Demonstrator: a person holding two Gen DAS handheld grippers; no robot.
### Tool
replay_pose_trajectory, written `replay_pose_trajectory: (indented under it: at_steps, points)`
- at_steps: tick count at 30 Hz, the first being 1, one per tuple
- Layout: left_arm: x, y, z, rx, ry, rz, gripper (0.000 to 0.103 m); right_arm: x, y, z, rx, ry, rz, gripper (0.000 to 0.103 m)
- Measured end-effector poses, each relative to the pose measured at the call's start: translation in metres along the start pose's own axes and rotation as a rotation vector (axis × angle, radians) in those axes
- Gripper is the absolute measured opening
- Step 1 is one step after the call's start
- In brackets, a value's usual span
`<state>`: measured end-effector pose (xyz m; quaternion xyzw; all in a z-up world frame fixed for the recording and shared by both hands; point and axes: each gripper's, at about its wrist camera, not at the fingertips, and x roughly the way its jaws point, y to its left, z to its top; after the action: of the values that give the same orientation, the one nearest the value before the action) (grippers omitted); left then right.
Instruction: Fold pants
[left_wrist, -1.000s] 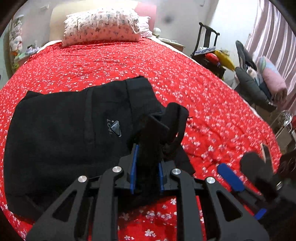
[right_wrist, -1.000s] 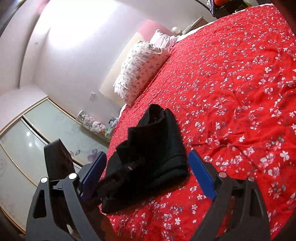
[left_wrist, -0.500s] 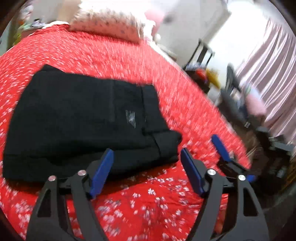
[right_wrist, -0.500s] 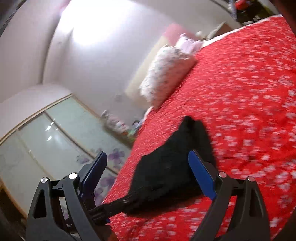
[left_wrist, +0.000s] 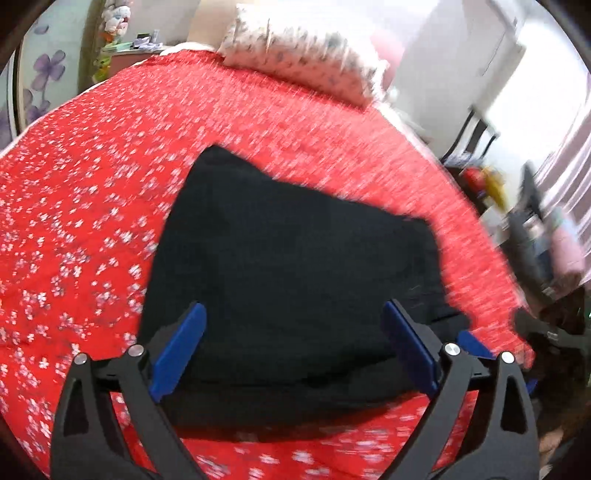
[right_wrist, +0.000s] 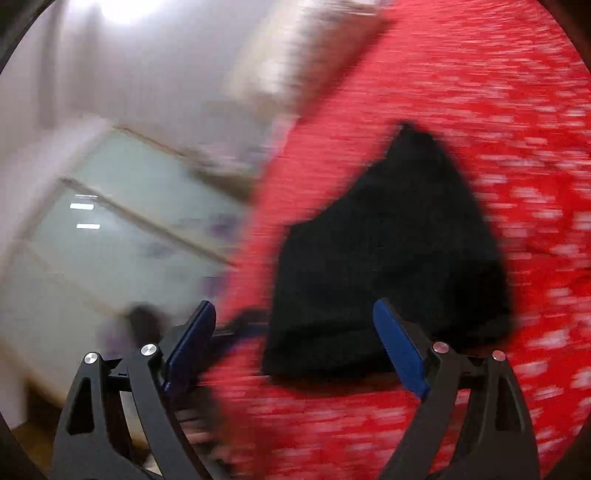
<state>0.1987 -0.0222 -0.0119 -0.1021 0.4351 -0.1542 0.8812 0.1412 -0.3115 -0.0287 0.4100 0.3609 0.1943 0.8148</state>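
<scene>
A home bedroom. Ahead of the claw spreads a bed under a red flowered bedspread (left_wrist: 110, 184), with a patterned pillow (left_wrist: 303, 62) at its far end. To the right hang pink curtains (left_wrist: 569, 155).

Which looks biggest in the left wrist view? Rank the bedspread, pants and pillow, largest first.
1. Bedspread: fills most of the frame.
2. Pants: a big dark block close to the camera.
3. Pillow: smallest, but it lies farthest away and blurred, so its true size is unsure.
</scene>
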Motion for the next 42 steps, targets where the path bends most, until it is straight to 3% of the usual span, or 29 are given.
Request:
replay_pose_trajectory:
  at_steps: [5,8,10,12,13,15,17,19,22,27,29,31,33,39,42]
  points:
    - [0.026,-0.005,-0.017,0.073,0.027,0.075,0.101,0.004,-0.039,0.004,0.153,-0.010,0.091,0.082]
    - [0.030,-0.008,-0.020,0.097,0.036,0.110,0.101,0.006,-0.027,0.005,0.083,0.023,0.041,0.082]
    - [0.015,-0.001,-0.014,0.096,0.020,0.067,0.096,0.004,-0.010,0.007,0.019,0.069,0.001,0.083]
    - [-0.005,0.007,-0.001,0.101,-0.049,0.054,0.097,-0.007,0.006,0.014,-0.045,0.071,0.023,0.084]
    - [-0.013,0.011,0.011,0.113,-0.092,0.060,0.099,-0.016,0.015,0.022,-0.093,0.031,0.035,0.084]
    - [-0.018,0.014,0.035,0.134,-0.119,0.088,0.101,-0.025,0.023,0.040,-0.157,-0.049,-0.019,0.085]
    - [-0.005,0.020,0.067,0.161,-0.077,0.114,0.101,-0.019,0.026,0.066,-0.219,-0.086,-0.158,0.085]
    - [0.013,0.024,0.091,0.181,-0.038,0.157,0.101,-0.007,0.022,0.085,-0.247,-0.062,-0.245,0.084]
    - [0.046,0.035,0.123,0.152,0.021,0.188,0.101,0.024,0.015,0.105,-0.264,-0.007,-0.304,0.080]
    - [0.089,0.041,0.142,0.101,0.084,0.212,0.100,0.049,0.006,0.112,-0.286,0.027,-0.353,0.067]
    - [0.102,0.034,0.140,0.132,0.103,0.241,0.096,0.062,0.004,0.109,-0.327,0.062,-0.384,0.055]
    - [0.115,0.030,0.138,0.169,0.120,0.274,0.087,0.072,0.006,0.102,-0.374,0.084,-0.420,0.043]
    - [0.127,0.029,0.134,0.190,0.145,0.283,0.074,0.075,0.006,0.099,-0.386,0.077,-0.421,0.038]
    - [0.127,0.061,0.127,-0.022,0.130,0.228,0.072,0.071,-0.008,0.099,-0.271,0.055,-0.405,0.036]
    - [0.126,0.068,0.122,-0.072,0.124,0.233,0.072,0.072,-0.013,0.098,-0.226,0.046,-0.410,0.036]
